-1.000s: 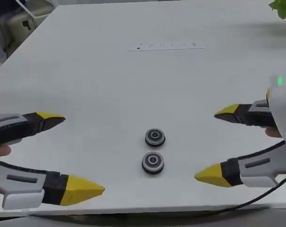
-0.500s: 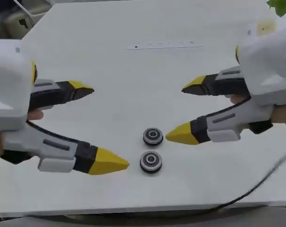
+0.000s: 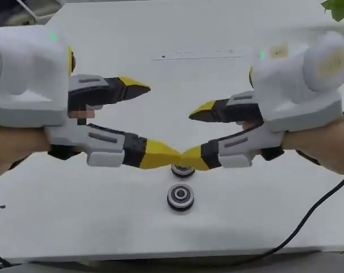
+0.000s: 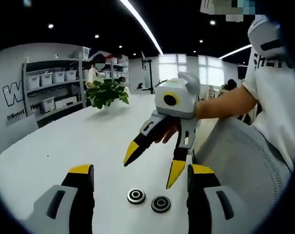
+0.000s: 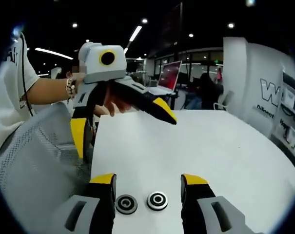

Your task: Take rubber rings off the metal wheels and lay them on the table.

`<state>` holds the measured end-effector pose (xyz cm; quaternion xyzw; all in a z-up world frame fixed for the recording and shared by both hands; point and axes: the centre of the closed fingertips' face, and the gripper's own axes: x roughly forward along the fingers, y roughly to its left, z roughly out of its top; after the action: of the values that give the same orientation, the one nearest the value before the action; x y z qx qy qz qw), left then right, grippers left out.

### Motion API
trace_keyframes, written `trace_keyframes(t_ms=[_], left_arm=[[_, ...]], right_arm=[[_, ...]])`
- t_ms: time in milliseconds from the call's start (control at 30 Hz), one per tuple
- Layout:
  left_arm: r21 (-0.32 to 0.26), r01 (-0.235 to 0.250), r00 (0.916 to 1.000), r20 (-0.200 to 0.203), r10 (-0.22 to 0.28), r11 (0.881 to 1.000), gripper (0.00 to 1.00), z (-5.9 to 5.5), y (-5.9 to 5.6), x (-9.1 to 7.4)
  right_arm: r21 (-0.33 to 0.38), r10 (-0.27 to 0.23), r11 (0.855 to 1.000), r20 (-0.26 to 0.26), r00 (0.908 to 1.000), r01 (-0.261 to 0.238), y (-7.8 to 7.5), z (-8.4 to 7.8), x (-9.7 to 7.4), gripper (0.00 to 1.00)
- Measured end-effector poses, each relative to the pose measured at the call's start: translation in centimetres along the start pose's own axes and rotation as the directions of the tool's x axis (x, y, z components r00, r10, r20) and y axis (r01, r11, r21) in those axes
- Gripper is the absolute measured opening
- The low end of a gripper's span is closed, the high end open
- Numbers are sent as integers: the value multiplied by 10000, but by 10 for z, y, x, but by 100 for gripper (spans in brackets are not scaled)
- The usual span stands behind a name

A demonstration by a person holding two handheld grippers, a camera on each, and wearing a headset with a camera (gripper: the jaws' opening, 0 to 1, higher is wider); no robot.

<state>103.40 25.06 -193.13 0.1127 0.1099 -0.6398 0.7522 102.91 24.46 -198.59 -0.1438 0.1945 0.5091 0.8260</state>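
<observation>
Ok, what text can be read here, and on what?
"W": large letter on the wall; the small line beneath is blurred.
"W": on the white panel; the print below is too small to read.
Shirt: partial lettering, unreadable.
Marks on the table: too blurred.

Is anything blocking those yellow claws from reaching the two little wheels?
Nothing visible. The left gripper and right gripper hang open over the near wheel and far wheel, only bare table around.
</observation>
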Motion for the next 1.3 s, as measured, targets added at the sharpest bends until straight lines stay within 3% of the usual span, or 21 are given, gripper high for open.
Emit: trace_keyframes(t_ms=[167, 300, 567, 667, 767, 867, 933, 1133, 1300], left_arm=[[-427, -49, 9988, 486, 70, 9991, 63, -9, 5, 8], [-537, -107, 9993, 354, 127, 9985, 59, -22, 3, 10], [-289, 170, 9979, -613, -187, 9994, 56, -57, -15, 19], [-367, 429, 9933, -1056, -466, 9984, 51, -68, -24, 23], [-220, 724, 9867, -1441, -748, 9971, 47, -80, -34, 29], [3, 1063, 9790, -1747, -1047, 9943, 41, -88, -41, 33], [273, 1053, 9776, -1860, -984, 9941, 35, -92, -41, 35], [162, 1095, 9743, -1997, -1040, 9939, 24, -103, -42, 40], [279, 1377, 9636, -2350, -1274, 9901, 17, -114, -48, 44]], right_arm=[[252, 480, 9985, -116, 9988, -477, 9, -20, 4, 48], [293, 537, 9982, -293, 9981, -529, 10, -28, 5, 43], [654, 1047, 9928, -748, 9917, -999, 23, -50, 10, 36], [737, 1207, 9908, -1074, 9869, -1132, 27, -61, 12, 35], [672, 1480, 9880, -1509, 9774, -1392, 35, -72, 14, 35], [640, 1535, 9874, -1685, 9737, -1445, 39, -77, 18, 34], [610, 1569, 9871, -1840, 9703, -1480, 41, -81, 20, 34], [671, 1548, 9872, -1908, 9694, -1444, 42, -85, 24, 31], [580, 1517, 9881, -2113, 9656, -1425, 43, -89, 27, 29]])
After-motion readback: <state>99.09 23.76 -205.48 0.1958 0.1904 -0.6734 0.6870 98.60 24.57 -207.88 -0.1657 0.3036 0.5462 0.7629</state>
